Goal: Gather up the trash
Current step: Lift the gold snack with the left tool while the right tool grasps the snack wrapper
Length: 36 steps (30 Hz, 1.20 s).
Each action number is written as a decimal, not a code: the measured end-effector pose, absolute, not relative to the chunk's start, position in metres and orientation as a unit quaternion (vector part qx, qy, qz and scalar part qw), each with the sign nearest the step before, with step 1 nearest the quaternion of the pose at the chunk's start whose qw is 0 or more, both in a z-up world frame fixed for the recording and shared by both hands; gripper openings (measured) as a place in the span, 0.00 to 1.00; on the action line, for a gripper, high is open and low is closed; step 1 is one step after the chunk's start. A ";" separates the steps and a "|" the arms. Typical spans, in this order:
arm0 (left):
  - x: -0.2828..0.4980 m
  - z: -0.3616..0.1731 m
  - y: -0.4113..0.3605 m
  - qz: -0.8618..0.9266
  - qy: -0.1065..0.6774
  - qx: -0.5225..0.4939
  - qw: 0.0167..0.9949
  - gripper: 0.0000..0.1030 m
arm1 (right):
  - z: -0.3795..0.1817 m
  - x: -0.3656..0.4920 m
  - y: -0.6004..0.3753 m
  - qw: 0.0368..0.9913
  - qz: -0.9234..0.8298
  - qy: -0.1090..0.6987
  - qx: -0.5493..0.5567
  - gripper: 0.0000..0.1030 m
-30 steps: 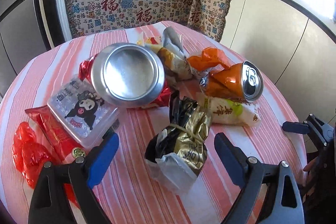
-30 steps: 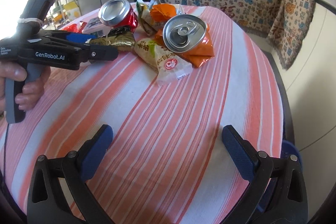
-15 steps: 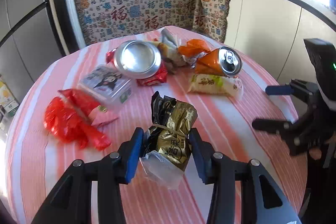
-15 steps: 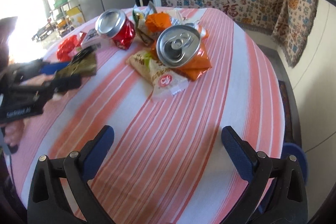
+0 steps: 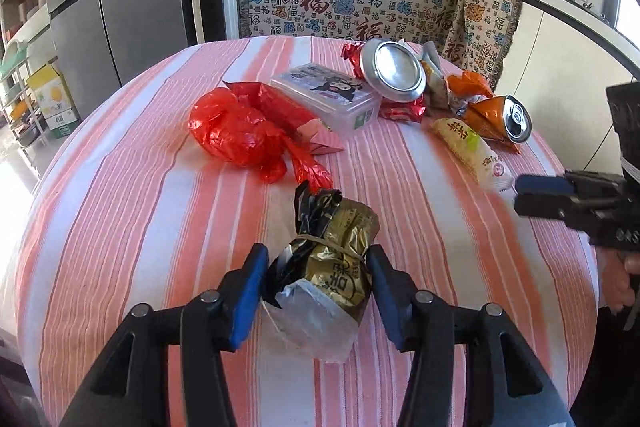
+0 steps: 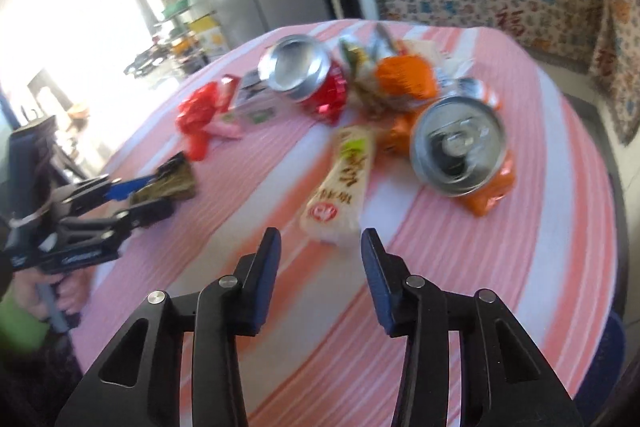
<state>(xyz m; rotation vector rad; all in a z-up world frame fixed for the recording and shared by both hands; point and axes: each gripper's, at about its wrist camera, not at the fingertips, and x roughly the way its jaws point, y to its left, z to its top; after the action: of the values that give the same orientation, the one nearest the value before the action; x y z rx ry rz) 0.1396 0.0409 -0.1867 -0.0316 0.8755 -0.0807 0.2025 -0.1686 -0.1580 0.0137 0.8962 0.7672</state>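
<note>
Trash lay scattered on the striped tablecloth [image 5: 140, 195]. The left gripper [image 5: 316, 287] clamped the gold foil packet [image 5: 336, 259] across its banded middle, probably for a firm carry. The right gripper [image 6: 320, 259], narrowed and empty, faced the cream snack wrapper [image 6: 340, 183], apparently the next pick.

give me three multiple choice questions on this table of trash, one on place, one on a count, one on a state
1. What lies between the left claw fingers?
A. gold bag
B. red bag
C. orange can

2. How many cans lie on the table?
A. one
B. two
C. four

3. How is the right claw?
A. shut on a can
B. open, holding nothing
C. shut on the white wrapper

Answers:
1 A, the gold bag sits pinched between the blue pads.
2 B, a red can and an orange can.
3 B, its fingers stand apart just short of the white wrapper.
</note>
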 end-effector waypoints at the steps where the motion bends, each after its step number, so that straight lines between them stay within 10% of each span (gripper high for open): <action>1: 0.140 -0.188 0.043 -0.036 0.427 -0.021 0.903 0.63 | -0.156 0.196 -0.167 0.832 0.363 0.419 0.002 0.47; 4: 0.139 -0.192 0.044 -0.038 0.432 -0.027 0.901 0.71 | -0.157 0.192 -0.168 0.845 0.321 0.428 -0.006 0.75; 25: 0.142 -0.195 0.030 -0.026 0.445 0.021 0.895 0.86 | -0.180 0.250 -0.113 0.878 0.190 0.434 -0.066 0.84; 28: 0.147 -0.199 0.031 -0.007 0.456 0.013 0.890 1.00 | -0.179 0.249 -0.119 0.874 0.199 0.440 -0.061 0.85; 36: 0.150 -0.195 0.040 -0.057 0.475 0.014 0.878 1.00 | -0.158 0.267 -0.122 0.841 0.212 0.496 -0.029 0.67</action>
<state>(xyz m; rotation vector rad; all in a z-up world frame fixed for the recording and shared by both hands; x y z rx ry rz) 0.1504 0.0396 -0.1953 0.0289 0.9906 -0.1182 0.2671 -0.1219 -0.1577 -0.0617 1.0488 0.4483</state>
